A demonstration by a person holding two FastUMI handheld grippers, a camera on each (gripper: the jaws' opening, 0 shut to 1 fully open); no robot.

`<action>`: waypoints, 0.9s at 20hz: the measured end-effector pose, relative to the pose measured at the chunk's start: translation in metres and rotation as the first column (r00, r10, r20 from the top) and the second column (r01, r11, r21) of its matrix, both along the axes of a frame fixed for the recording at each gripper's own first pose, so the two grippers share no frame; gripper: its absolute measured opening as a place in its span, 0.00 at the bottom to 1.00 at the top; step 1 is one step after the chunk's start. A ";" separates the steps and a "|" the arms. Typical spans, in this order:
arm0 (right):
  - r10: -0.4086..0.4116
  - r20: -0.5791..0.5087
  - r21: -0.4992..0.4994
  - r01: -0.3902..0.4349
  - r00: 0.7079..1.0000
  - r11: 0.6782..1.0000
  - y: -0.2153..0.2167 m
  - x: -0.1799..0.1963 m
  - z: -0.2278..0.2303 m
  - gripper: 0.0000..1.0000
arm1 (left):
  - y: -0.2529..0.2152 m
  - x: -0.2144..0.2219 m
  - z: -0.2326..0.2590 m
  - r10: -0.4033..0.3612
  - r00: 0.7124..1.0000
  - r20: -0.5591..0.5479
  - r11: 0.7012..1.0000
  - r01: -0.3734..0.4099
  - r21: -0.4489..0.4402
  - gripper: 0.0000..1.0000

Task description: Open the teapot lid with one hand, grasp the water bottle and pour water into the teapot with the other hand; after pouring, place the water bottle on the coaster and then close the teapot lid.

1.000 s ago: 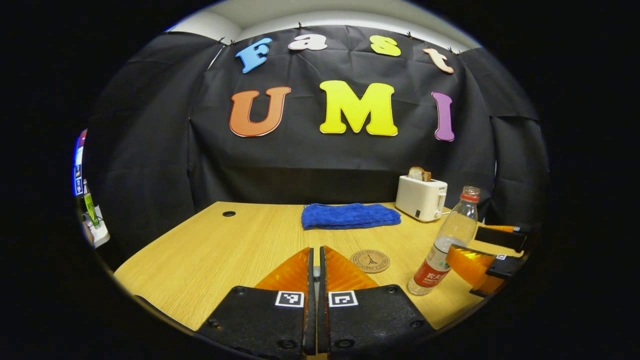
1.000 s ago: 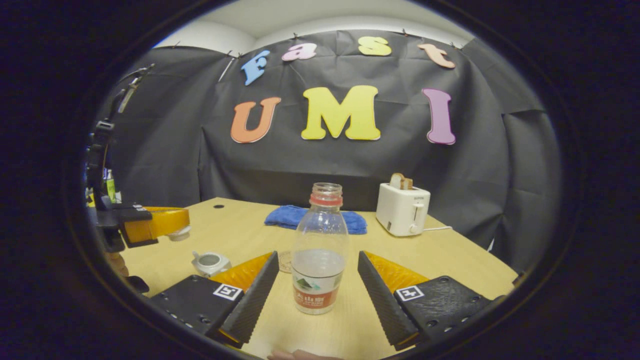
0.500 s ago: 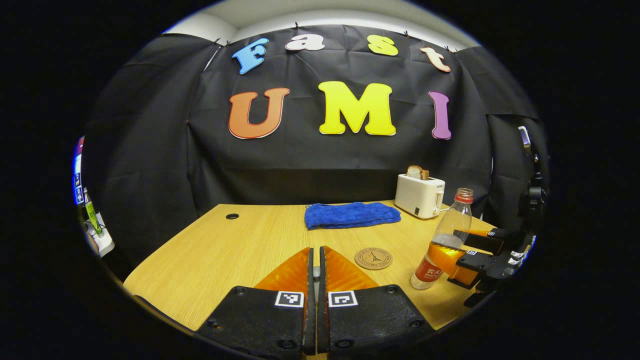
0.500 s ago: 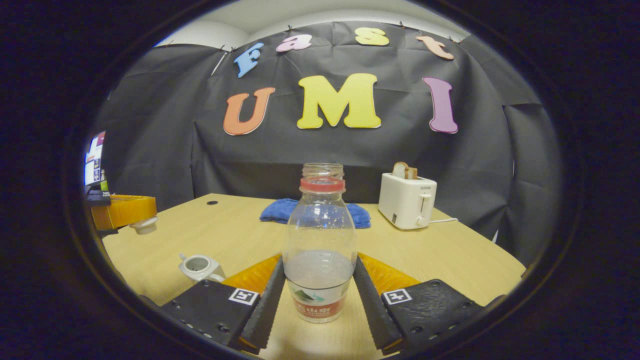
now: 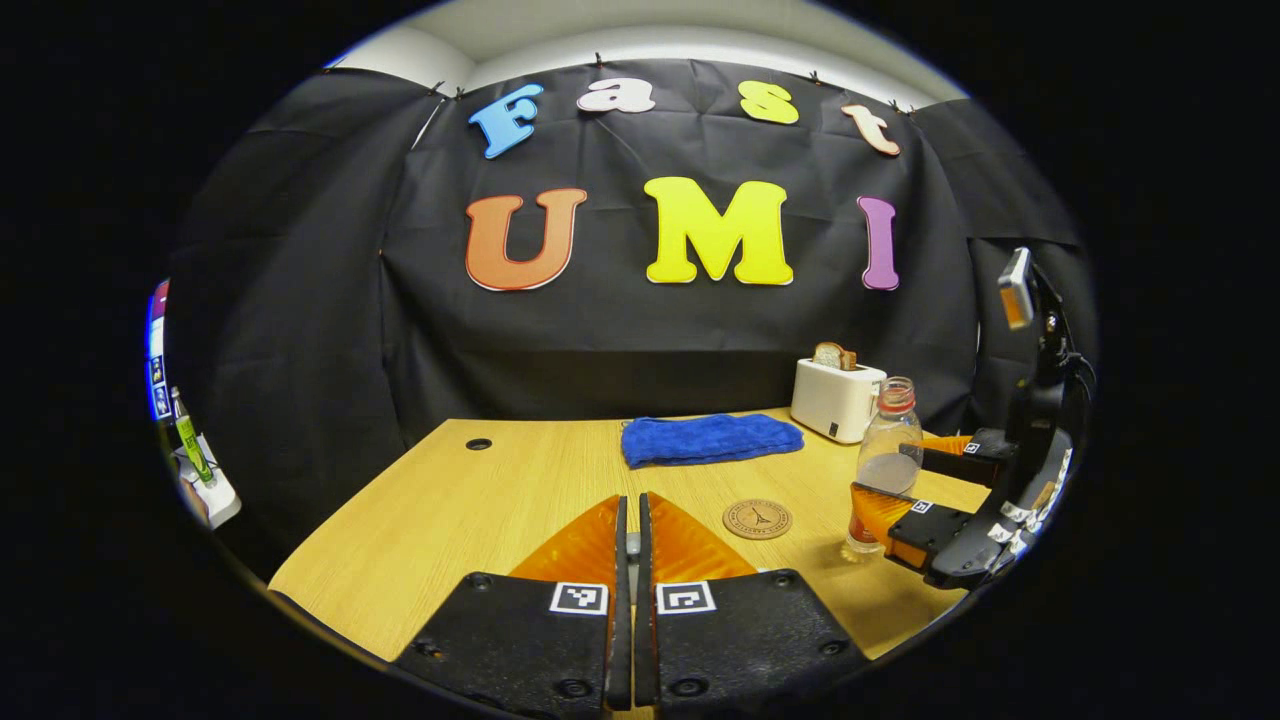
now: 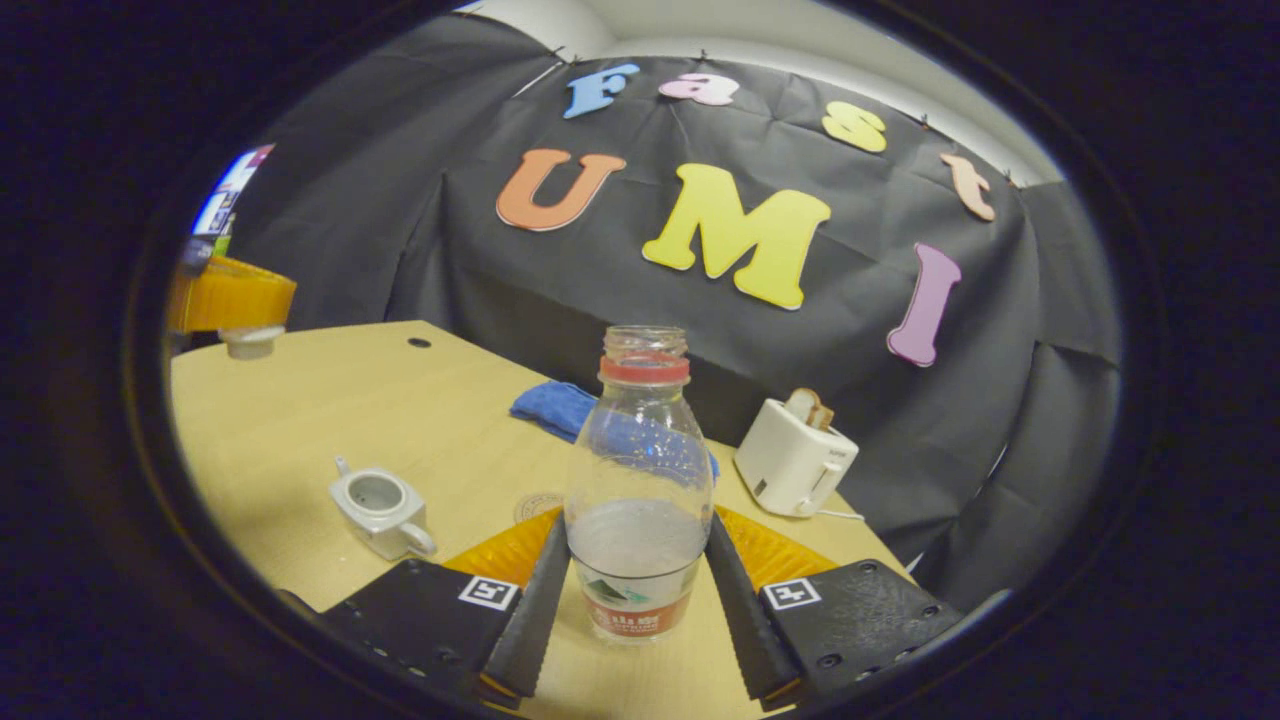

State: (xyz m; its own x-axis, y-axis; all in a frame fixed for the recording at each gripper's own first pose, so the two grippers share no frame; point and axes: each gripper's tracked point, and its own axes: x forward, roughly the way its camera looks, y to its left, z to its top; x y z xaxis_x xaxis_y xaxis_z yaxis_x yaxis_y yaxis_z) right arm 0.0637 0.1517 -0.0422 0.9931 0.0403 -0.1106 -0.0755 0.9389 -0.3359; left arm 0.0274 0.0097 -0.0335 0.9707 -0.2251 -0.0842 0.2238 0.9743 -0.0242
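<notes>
the teapot [image 6: 378,508] sits open on the desk [image 6: 300,420], its lid [image 6: 250,341] is held up by the left claw [image 5: 627,545], the water bottle [image 6: 640,490] is squeezed by the right claw [image 6: 632,590], and pouring, the coaster [image 5: 757,519] and closing are left.

You are looking at open table [image 6: 300,420] stretching between the bottle [image 6: 638,500] and the uncovered teapot [image 6: 378,510], nothing lying across that path. Behind the bottle, the coaster [image 5: 757,519], towel [image 5: 710,439] and toaster [image 6: 792,458] are crowding the far side.
</notes>
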 end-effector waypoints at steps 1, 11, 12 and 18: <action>-0.005 0.003 -0.035 0.005 1.000 0.999 0.002 0.000 0.000 0.74 | 0.004 0.000 0.002 0.003 1.000 0.003 1.000 -0.003 -0.008 0.04; -0.044 0.015 -0.503 0.045 0.999 0.863 0.020 0.009 -0.030 0.74 | 0.035 0.000 0.006 0.012 1.000 0.018 1.000 -0.012 -0.014 0.04; -0.042 0.005 -0.535 0.038 0.999 0.844 0.022 0.009 -0.034 0.74 | 0.038 -0.001 0.006 0.016 1.000 0.012 1.000 -0.016 -0.024 0.04; -0.003 0.026 -0.703 0.020 1.000 0.711 0.034 0.008 -0.043 0.72 | 0.047 -0.003 0.008 0.014 1.000 0.015 0.999 -0.013 -0.037 0.04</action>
State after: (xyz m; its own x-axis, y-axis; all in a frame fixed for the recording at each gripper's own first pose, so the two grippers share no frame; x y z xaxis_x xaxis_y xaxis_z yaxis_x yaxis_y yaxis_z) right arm 0.0719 0.1862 -0.0852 0.9953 -0.0523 -0.0812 -0.0508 0.4310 -0.9009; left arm 0.0244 0.0562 -0.0254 0.9748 -0.2145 -0.0613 0.2111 0.9758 -0.0572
